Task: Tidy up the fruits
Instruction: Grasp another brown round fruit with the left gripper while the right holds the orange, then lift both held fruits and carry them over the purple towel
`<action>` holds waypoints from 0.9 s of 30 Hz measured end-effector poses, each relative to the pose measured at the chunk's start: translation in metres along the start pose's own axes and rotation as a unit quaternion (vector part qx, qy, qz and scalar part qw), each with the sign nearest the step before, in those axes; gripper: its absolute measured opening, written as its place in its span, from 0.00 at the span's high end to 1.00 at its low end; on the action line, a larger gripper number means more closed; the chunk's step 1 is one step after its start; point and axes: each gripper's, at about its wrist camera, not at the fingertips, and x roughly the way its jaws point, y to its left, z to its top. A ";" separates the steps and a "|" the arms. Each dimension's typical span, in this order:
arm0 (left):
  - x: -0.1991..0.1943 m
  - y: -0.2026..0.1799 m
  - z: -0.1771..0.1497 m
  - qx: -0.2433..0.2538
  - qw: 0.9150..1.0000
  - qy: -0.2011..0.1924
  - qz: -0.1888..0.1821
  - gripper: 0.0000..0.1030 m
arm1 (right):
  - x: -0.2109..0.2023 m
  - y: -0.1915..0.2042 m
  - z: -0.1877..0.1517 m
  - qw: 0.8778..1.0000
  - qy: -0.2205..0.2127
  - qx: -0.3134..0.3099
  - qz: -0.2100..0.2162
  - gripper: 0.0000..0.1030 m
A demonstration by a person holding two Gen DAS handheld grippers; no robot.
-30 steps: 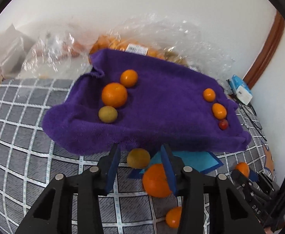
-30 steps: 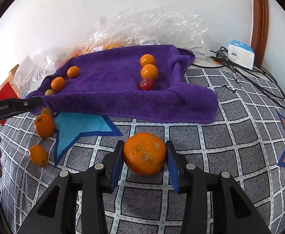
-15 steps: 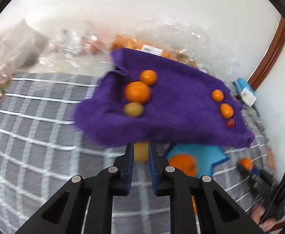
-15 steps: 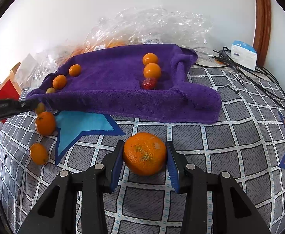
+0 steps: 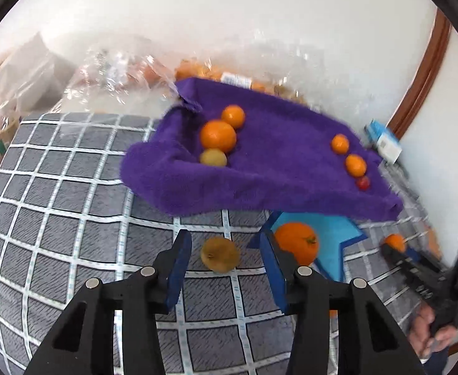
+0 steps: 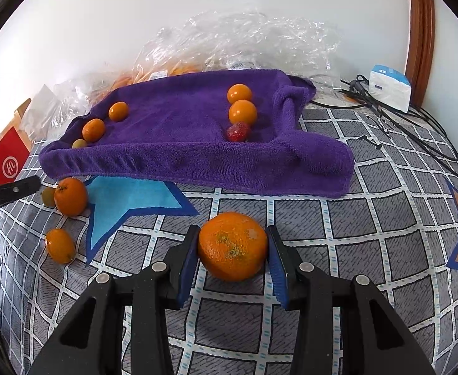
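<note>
Your left gripper (image 5: 226,265) is standing open, its jaws having just been widening, with a dull yellow-green fruit (image 5: 220,254) lying loose between them on the grey checked cover (image 5: 72,218). An orange (image 5: 296,247) is sitting just right of it on a blue star (image 5: 332,234). Your right gripper (image 6: 232,256) is clamping a speckled, dimpled orange (image 6: 232,246). Six more fruits are resting on the purple towel (image 6: 182,125). A red bag (image 6: 5,159) is showing a white circled logo, unreadable.
</note>
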 end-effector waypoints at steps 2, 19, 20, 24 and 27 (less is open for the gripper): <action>0.011 -0.004 -0.005 0.006 1.000 0.012 0.019 0.58 | 0.000 -0.001 0.000 1.000 0.001 0.002 0.002 0.60; -0.001 0.018 -0.026 0.008 0.997 -0.022 0.072 0.74 | 0.000 0.005 -0.001 1.000 0.004 -0.014 0.003 0.60; 0.001 0.019 -0.025 0.006 0.998 -0.019 0.065 0.74 | 0.000 0.005 -0.001 1.000 0.004 -0.013 0.004 0.60; -0.001 0.026 -0.026 -0.009 0.999 -0.019 0.048 0.74 | 0.003 0.004 -0.001 1.000 0.013 -0.012 0.008 0.59; -0.001 0.027 -0.027 -0.014 0.999 -0.020 0.044 0.74 | 0.003 0.005 -0.002 1.000 0.013 -0.015 0.006 0.59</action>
